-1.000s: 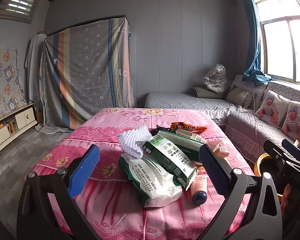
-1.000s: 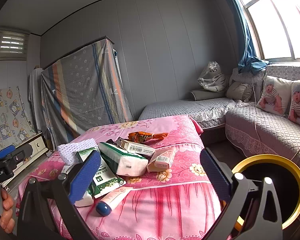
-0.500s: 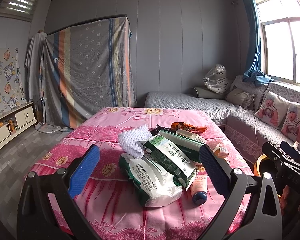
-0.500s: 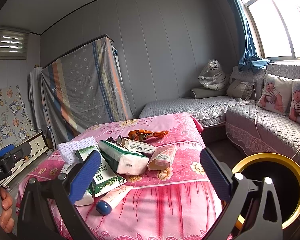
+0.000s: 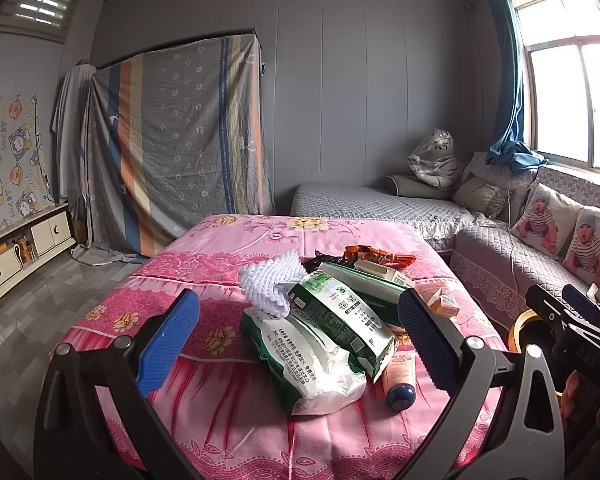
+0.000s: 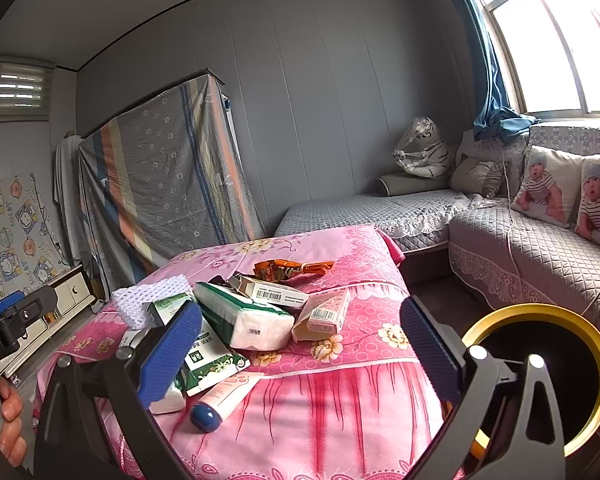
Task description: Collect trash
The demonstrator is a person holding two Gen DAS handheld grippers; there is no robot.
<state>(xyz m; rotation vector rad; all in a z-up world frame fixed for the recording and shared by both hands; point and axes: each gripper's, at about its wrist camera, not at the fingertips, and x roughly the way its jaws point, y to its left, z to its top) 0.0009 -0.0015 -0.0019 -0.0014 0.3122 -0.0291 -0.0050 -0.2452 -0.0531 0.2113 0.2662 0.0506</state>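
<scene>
**Nothing picked up yet: both claws hold off from the pile**

The trash sits in one heap on the near end of the pink-clothed table (image 5: 228, 248). Nearest me in the left view is the white and green bag (image 5: 304, 356), with the green-labelled pouch (image 5: 340, 316) lying across it and the white knitted cloth (image 5: 270, 282) behind. A pink tube with a dark blue cap (image 5: 398, 376) lies touching the bag's right side, cap toward me. Farther back are a green tissue pack (image 6: 244, 320), a flat white box with a barcode (image 6: 274, 292), a small pink carton (image 6: 326, 314) and an orange wrapper (image 6: 292, 269).

Over the last second very little has changed. The pile has not been disturbed, and both views have only drifted slightly, the right one easing a touch nearer the table. I read that as settling in before the first grab, not as progress on the collecting itself.

My left gripper (image 5: 298, 344) is spread wide and empty, its blue pads framing the bag and pouch but well short of touching them. My right gripper (image 6: 300, 354) is likewise released and holds nothing, with the tube and tissue pack between its fingers in the view. The yellow-rimmed bin (image 6: 540, 312) stands on the floor just beside the table's right corner, dark inside; I cannot tell whether it has anything in it.

So, as I judge it, all of the task remains. The tube looks the easiest first pick for the right claw, being nearest the bin.
</scene>
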